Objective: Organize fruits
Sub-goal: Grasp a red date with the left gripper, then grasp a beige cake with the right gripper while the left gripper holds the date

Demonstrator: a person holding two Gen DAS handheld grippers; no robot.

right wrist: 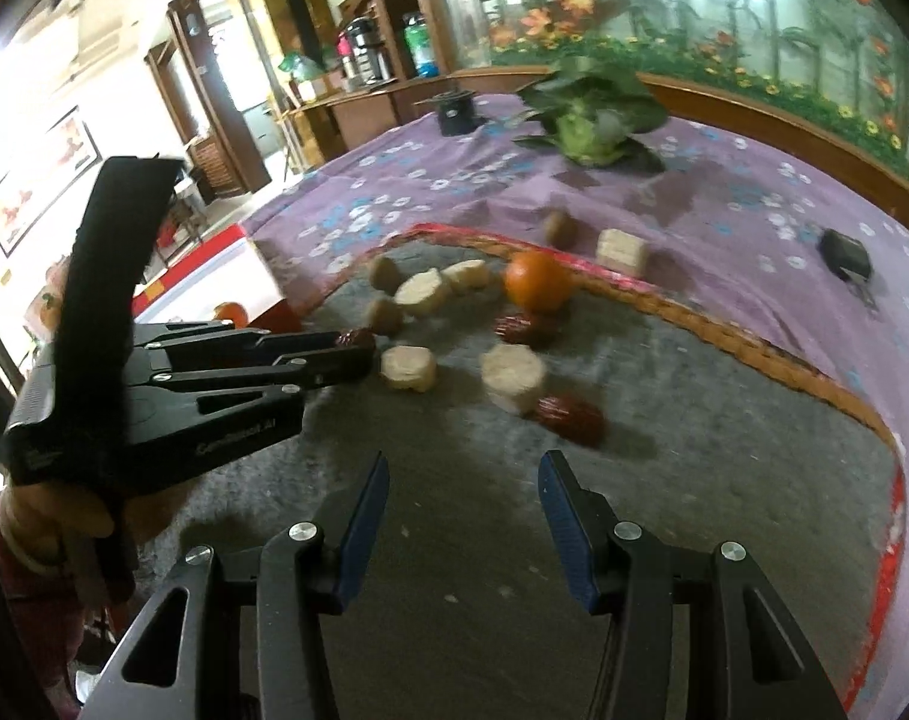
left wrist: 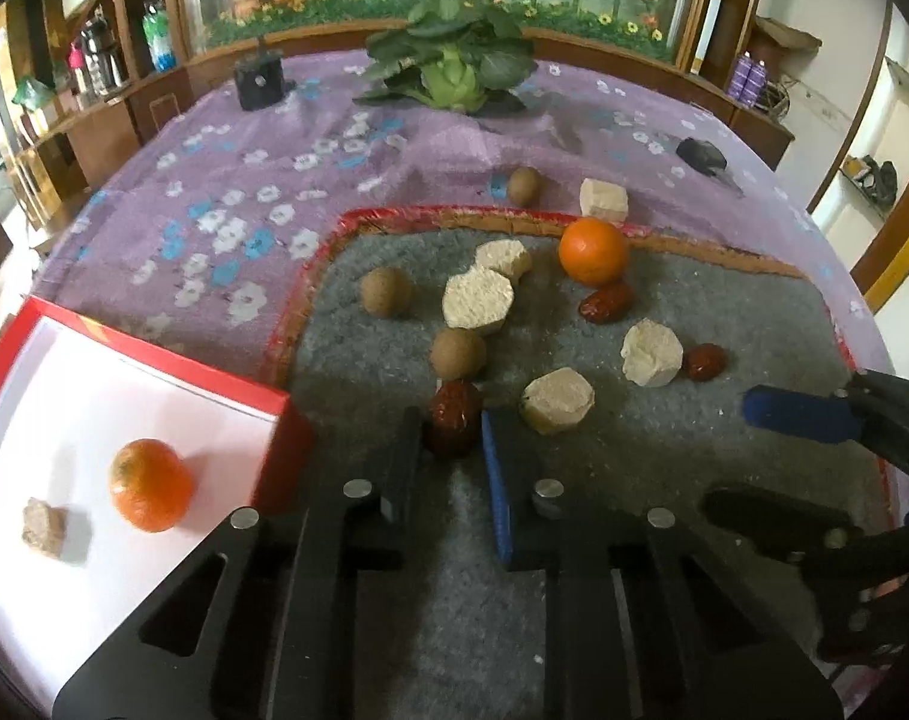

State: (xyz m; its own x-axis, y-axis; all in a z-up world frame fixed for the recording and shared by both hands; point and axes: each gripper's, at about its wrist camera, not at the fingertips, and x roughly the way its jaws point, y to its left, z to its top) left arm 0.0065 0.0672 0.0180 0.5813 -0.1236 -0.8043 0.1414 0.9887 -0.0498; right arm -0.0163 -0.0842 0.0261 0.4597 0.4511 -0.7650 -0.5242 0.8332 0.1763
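My left gripper (left wrist: 452,429) is shut on a dark red date (left wrist: 454,417) just above the grey mat (left wrist: 664,462); it shows from the side in the right wrist view (right wrist: 358,348). My right gripper (right wrist: 463,498) is open and empty over the near part of the mat, a date (right wrist: 571,417) just ahead of it. An orange (left wrist: 593,252), more dates (left wrist: 605,302), brown round fruits (left wrist: 386,291) and beige cake pieces (left wrist: 477,301) lie on the mat. A red-rimmed white box (left wrist: 46,390) at the left holds an orange (left wrist: 150,485) and a beige piece (left wrist: 44,527).
A purple flowered cloth (left wrist: 214,192) covers the table. A leafy cabbage (left wrist: 451,69) and a black device (left wrist: 258,79) stand at the back. A brown fruit (left wrist: 524,185), a beige block (left wrist: 603,199) and a black object (left wrist: 701,155) lie on the cloth beyond the mat.
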